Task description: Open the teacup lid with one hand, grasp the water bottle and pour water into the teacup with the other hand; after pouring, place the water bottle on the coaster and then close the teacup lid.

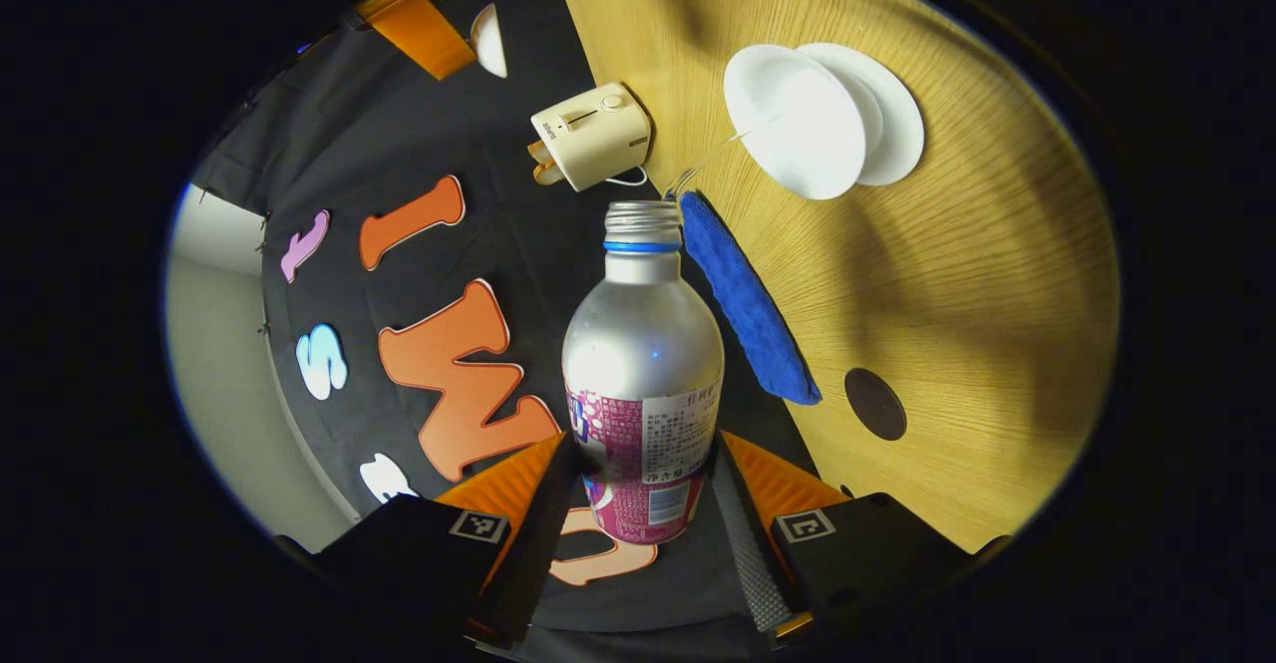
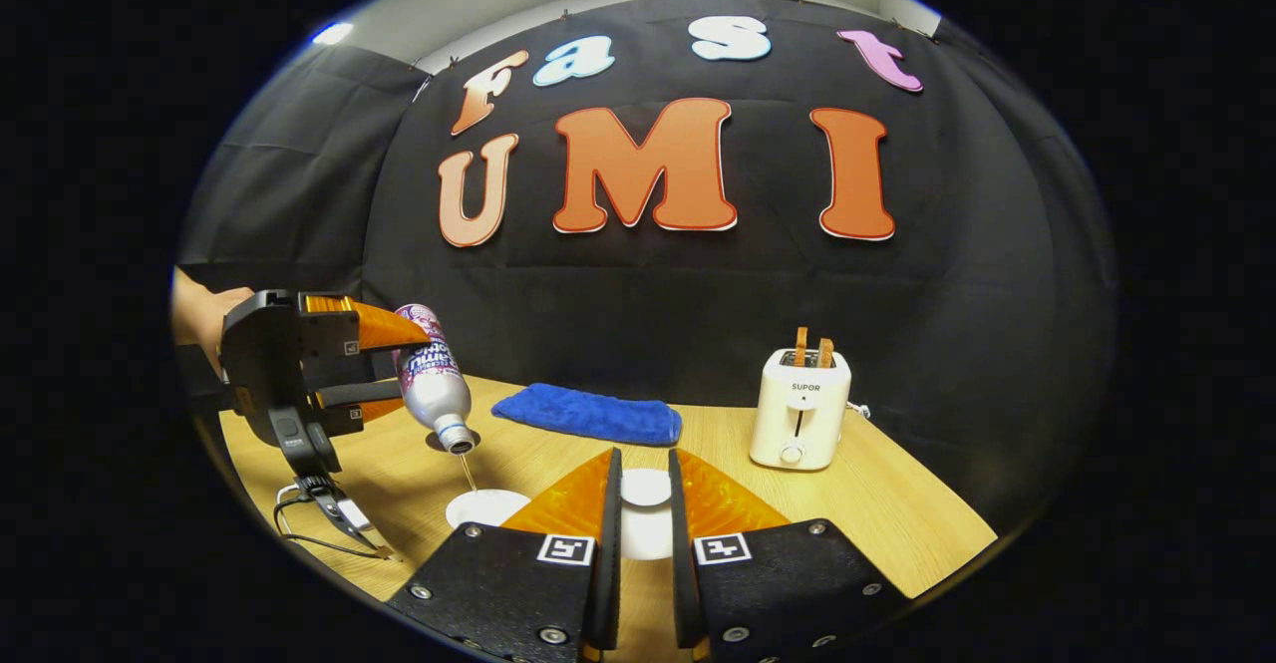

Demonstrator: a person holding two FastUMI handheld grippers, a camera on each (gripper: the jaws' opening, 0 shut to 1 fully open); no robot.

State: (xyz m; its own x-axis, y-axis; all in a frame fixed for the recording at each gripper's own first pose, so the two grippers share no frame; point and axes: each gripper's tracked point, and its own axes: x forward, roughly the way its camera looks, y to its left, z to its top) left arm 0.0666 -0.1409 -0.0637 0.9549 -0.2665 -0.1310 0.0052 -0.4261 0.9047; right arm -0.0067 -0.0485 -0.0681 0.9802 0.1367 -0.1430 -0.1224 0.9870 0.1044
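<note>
Water bottle (image 1: 643, 364) is clamped between the left gripper (image 1: 646, 503) fingers, tilted neck-down, a thin stream falling into the open teacup (image 2: 486, 506) on the tabletop (image 2: 897, 513). Right gripper (image 2: 643, 503) fingers stand narrow around the white lid (image 2: 646, 489), held beside the cup. Pouring is under way. Remaining: bottle onto the dark coaster (image 1: 875, 403), lid back on. Farther off lie a blue cloth (image 2: 588, 414) and toaster (image 2: 800, 409).

A staged recording booth, not a lived-in kitchen: black cloth wall (image 2: 638, 324) hangs behind a light wood-grain table (image 2: 897, 513) at the frame's bottom, where a cream plastic toaster (image 2: 800, 409) and folded blue towel (image 2: 588, 414) sit like props.
</note>
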